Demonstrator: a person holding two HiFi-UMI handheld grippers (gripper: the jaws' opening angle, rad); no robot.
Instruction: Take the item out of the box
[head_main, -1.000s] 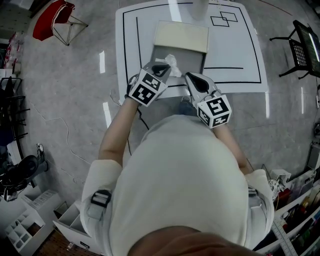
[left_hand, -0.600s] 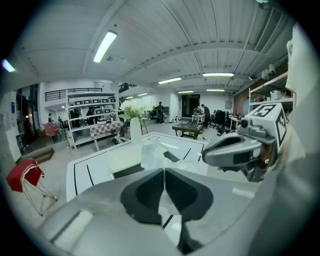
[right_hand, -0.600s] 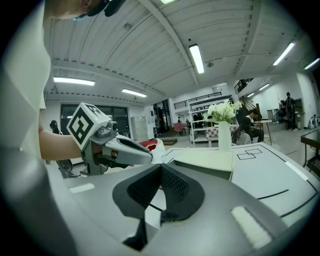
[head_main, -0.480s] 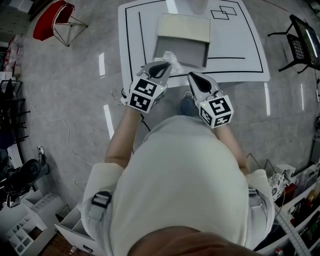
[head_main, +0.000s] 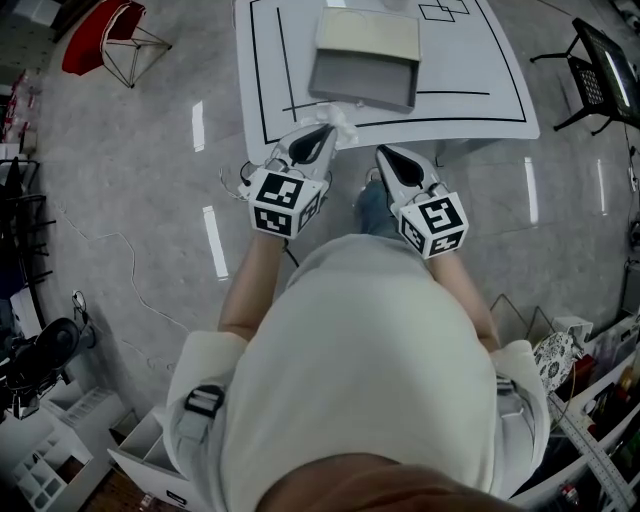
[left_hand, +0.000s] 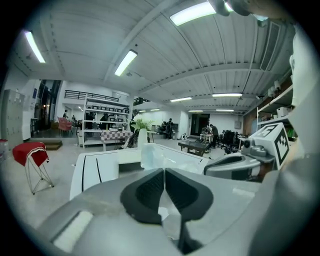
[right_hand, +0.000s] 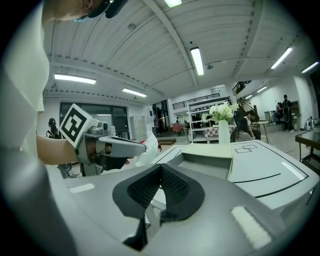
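Fingers (left_hand: 147, 192) of left gripper (head_main: 325, 133) pinching crumpled white item (head_main: 342, 124) near box (head_main: 365, 78); right gripper (head_main: 384, 153) alongside, fingers together, empty.

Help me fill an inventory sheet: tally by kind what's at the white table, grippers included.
grippers: 2, left gripper and right gripper
box: 1
white crumpled item: 1
table: 1
Total: 5

Can't tell what the crumpled pale item (head_main: 345, 122) really is: tiny from the head view, and mostly buried behind the pinched-together tips of the left hand-held gripper (left_hand: 164, 171) in its own view. Also losing the far end of the tabletop (head_main: 500, 70) past the top edge.
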